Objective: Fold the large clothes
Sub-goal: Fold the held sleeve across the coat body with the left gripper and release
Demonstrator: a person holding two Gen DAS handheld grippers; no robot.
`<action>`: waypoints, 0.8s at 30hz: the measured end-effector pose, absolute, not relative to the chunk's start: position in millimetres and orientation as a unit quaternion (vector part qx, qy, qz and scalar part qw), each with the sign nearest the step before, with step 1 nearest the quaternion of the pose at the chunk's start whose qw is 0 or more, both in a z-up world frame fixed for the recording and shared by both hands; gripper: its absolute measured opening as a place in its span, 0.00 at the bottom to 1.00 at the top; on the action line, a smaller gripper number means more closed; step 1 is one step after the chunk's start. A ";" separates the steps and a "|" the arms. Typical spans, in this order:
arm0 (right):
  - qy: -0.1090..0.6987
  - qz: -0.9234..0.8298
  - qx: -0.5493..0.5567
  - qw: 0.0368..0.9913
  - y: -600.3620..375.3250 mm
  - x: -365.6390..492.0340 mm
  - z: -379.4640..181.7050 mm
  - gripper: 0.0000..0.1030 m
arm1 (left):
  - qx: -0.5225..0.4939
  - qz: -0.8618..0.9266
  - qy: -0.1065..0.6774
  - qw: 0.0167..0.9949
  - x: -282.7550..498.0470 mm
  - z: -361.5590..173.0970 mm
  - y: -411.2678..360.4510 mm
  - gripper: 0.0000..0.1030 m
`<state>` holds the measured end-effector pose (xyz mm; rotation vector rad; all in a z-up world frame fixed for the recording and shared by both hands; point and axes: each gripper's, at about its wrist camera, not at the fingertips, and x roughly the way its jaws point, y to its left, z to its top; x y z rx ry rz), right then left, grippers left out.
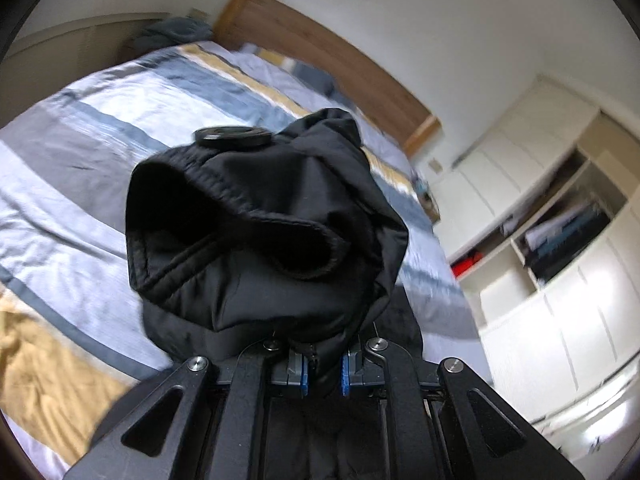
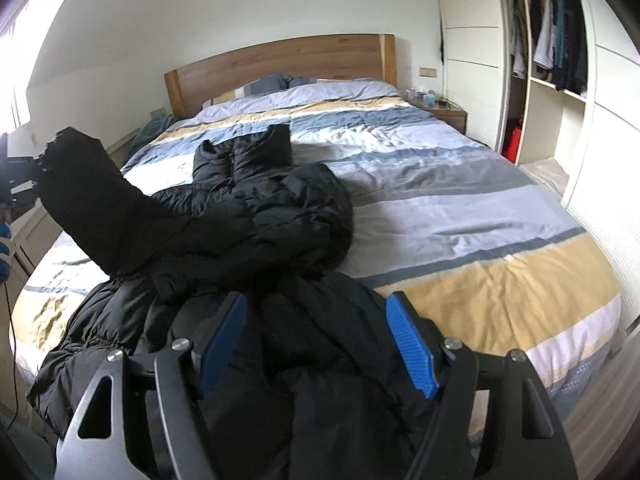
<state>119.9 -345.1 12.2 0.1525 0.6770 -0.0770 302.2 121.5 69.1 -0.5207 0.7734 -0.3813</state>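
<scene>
Left gripper [image 1: 323, 372] is clamped on the cuff end of a black jacket sleeve [image 1: 256, 232], the cloth bunched between its 2 blue pads and the open cuff facing the camera. From the right wrist view that sleeve [image 2: 96, 204] is lifted off the bed and stretches out to the left edge of the picture, where the left gripper [image 2: 18, 178] shows only dimly.

Right gripper [image 2: 320, 340] has its jaws spread wide, the 2 blue pads [image 2: 412, 348] well apart and gripping nothing; it hovers just above the near part of the jacket.

The black puffer jacket [image 2: 256, 224] lies crumpled on the near left part of the striped bedspread [image 2: 460, 216], with its far end reaching toward the pillows [image 2: 320, 88] and its near edge hanging over the side of the bed. A wooden headboard [image 2: 280, 64] stands behind the pillows, and an open wardrobe [image 2: 560, 48] with hanging clothes is on the right.
</scene>
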 end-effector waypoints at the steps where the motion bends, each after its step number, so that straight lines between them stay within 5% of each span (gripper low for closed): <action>1: 0.332 -0.040 0.080 0.939 -350.9 117.9 10.4 0.70 | -0.239 -0.187 0.378 0.875 302.3 65.9 107.0 0.10; 12: 0.339 -0.082 0.107 0.931 -404.4 94.3 -4.0 0.70 | -0.172 -0.191 0.461 0.849 304.7 -12.6 3.6 0.10; 24: 0.344 -0.088 0.113 0.928 -422.3 84.3 -7.0 0.70 | -0.170 -0.172 0.507 0.827 299.2 -54.4 -9.3 0.17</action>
